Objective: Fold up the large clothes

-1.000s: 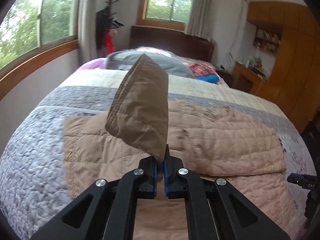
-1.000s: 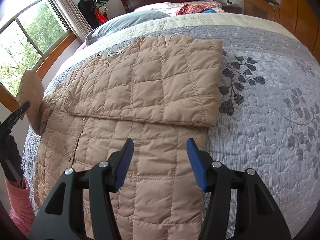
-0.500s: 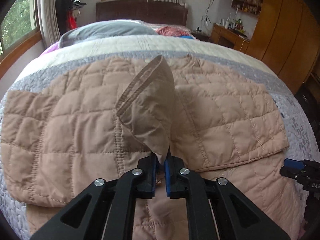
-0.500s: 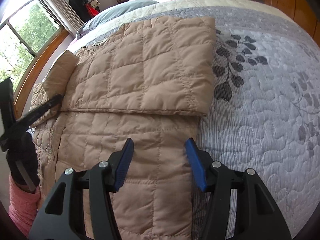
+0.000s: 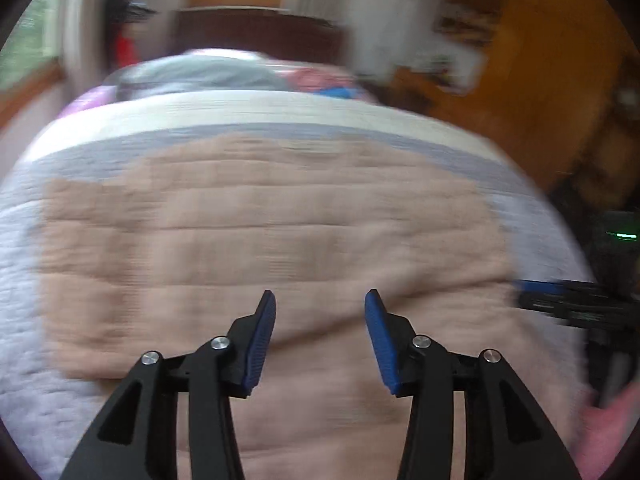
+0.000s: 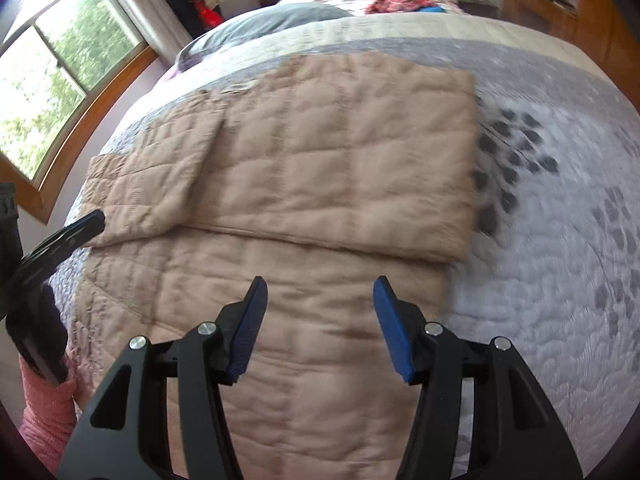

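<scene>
A tan quilted jacket (image 6: 320, 168) lies flat on the bed, its right sleeve folded across the body and its left sleeve (image 6: 156, 184) laid over the left side. The left wrist view is blurred; there the jacket (image 5: 260, 240) fills the middle. My left gripper (image 5: 320, 304) hovers above it with its jaws opening and nothing between them. In the right wrist view that gripper's black finger (image 6: 68, 236) shows at the left edge beside the sleeve end. My right gripper (image 6: 318, 290) is open and empty over the jacket's lower body.
A grey quilted bedspread (image 6: 560, 240) with a dark leaf print covers the bed. Pillows (image 6: 276, 20) and loose clothes (image 6: 400, 0) lie by the dark headboard. A window (image 6: 60, 80) is on the left, wooden cabinets (image 5: 540, 100) on the right. A pink sleeve (image 6: 44, 412) shows low left.
My left gripper let go of the sleeve end it held up and its jaws came apart; the sleeve now lies flat on the jacket. The right gripper shifted slightly, still open.
</scene>
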### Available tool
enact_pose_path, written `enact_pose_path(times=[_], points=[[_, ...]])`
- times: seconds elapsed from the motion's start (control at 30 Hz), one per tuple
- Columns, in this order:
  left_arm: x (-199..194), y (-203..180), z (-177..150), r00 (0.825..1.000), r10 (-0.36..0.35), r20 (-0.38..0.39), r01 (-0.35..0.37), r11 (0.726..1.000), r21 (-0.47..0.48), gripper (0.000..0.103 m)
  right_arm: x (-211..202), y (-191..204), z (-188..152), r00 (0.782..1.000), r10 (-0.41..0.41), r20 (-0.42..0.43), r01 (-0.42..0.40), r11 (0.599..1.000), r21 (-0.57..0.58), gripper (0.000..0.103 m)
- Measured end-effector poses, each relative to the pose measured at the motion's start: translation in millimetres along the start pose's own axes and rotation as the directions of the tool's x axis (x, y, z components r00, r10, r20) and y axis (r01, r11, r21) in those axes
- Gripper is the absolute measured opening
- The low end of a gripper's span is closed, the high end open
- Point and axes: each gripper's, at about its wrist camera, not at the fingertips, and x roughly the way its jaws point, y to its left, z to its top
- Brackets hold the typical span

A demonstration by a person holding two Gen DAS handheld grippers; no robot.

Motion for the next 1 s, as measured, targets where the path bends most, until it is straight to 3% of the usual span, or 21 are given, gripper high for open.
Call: enact_pose_path(times=[0.03, 0.07, 0.1, 0.23, 0.4, 0.47, 0.57, 0.63, 0.7, 1.0], points=[[4, 13, 2, 0.994, 0.107, -0.022, -0.107, 0.994, -0.016, 0.046, 4, 14, 10, 1.000, 0.011, -0.010, -0.011, 1.000, -0.022, 0.055], [8, 24, 3, 0.985, 0.166, -0.043, -0.167, 0.985, -0.029, 0.045, 6, 18, 17, 1.000, 0.019, -0.016, -0.020, 0.999, -0.030, 0.055], [13, 30, 3, 0.982, 0.180, -0.054, -0.182, 0.982, -0.043, 0.045, 13, 31, 28, 0.999, 0.040, -0.034, -0.042, 0.998, -0.039, 0.055], [39, 50, -2, 0.977, 0.167, -0.132, -0.179, 0.980, -0.087, 0.045, 42, 61, 58, 0.992, 0.078, -0.097, -0.083, 0.995, -0.056, 0.053], [46, 46, -9, 0.980, 0.161, -0.117, -0.171, 0.982, -0.081, 0.045, 80, 84, 77, 0.982, 0.091, -0.169, -0.099, 0.994, -0.039, 0.051], [44, 47, -11, 0.981, 0.158, -0.112, -0.168, 0.982, -0.083, 0.045, 96, 89, 83, 0.977, 0.100, -0.186, -0.106, 0.994, -0.021, 0.047], [40, 49, -10, 0.983, 0.151, -0.105, -0.160, 0.983, -0.086, 0.045, 104, 95, 87, 0.978, 0.108, -0.175, -0.115, 0.993, -0.027, 0.031], [38, 54, -9, 0.985, 0.143, -0.100, -0.152, 0.984, -0.091, 0.045, 103, 95, 87, 0.978, 0.120, -0.171, -0.127, 0.991, -0.032, 0.015], [31, 53, -8, 0.989, 0.120, -0.089, -0.129, 0.986, -0.102, 0.045, 100, 93, 86, 0.978, 0.134, -0.160, -0.141, 0.990, -0.031, 0.009], [0, 51, 9, 0.990, 0.137, 0.013, -0.135, 0.985, -0.106, 0.045, 32, 51, 83, 0.996, 0.086, -0.004, -0.087, 0.996, -0.015, 0.008]])
